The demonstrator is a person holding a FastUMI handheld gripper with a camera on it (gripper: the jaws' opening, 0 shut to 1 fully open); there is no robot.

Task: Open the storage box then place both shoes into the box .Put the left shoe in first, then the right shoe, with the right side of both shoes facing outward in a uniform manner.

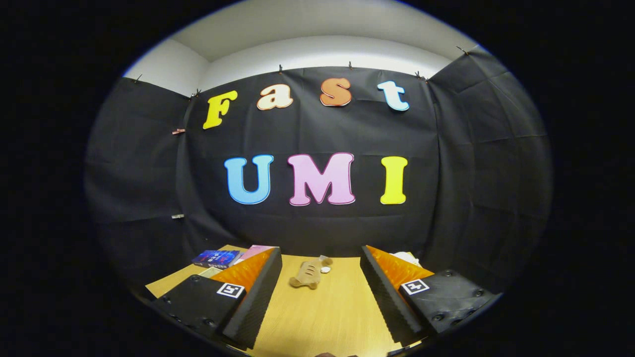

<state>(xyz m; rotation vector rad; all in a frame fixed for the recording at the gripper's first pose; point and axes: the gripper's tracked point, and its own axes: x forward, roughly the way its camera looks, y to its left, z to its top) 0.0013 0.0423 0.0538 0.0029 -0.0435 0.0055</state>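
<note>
- Tool (321, 292) held level above the wooden table (327, 317), fingers spread wide, gripping nothing; likely poised to survey.
- One tan shoe (308, 274) lies on the table beyond the fingers, between them, toward the far edge; soft-looking, pale stripes across its upper.
- Small white thing (325, 269) just beside it; unclear.
- Books (217, 258) far left.

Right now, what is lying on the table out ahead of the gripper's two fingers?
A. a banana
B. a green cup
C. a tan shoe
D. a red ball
C: a tan shoe lies on the wooden table, beyond the open gripper, whose fingers hold nothing.
</note>
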